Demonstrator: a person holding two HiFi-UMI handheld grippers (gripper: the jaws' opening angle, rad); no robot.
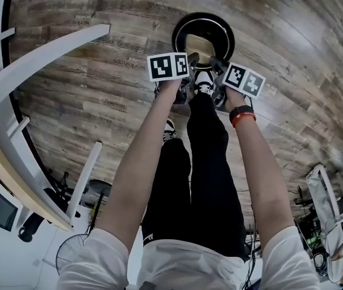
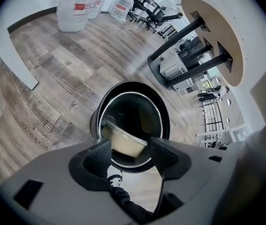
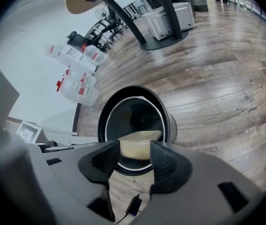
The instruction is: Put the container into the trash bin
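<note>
Left tongs (image 2: 130, 150) and right tongs (image 3: 135, 151) gape wide above pale container (image 2: 123, 143) tilted in black trash bin (image 2: 165, 121).

- Shows right gripper (image 3: 133, 159) with jaws apart.
- Frames pale container (image 3: 137, 146) in the gap, at mouth of black trash bin (image 3: 171, 122).
- Puts bin upright on wood floor (image 3: 217, 78).
- Catches clear water jugs (image 3: 79, 86) by wall, upper left.
- Catches white crate (image 3: 170, 17) up top.

Trash bin (image 1: 227, 35) top centre: blk, silver inner ring. Container (image 2: 125, 144) pale cream. Floor (image 1: 98, 83) grey-brown wood grain. Marker cubes (image 1: 168, 66) b/w squares. Pants (image 1: 207, 180) blk, wristband (image 1: 242, 118) red.
</note>
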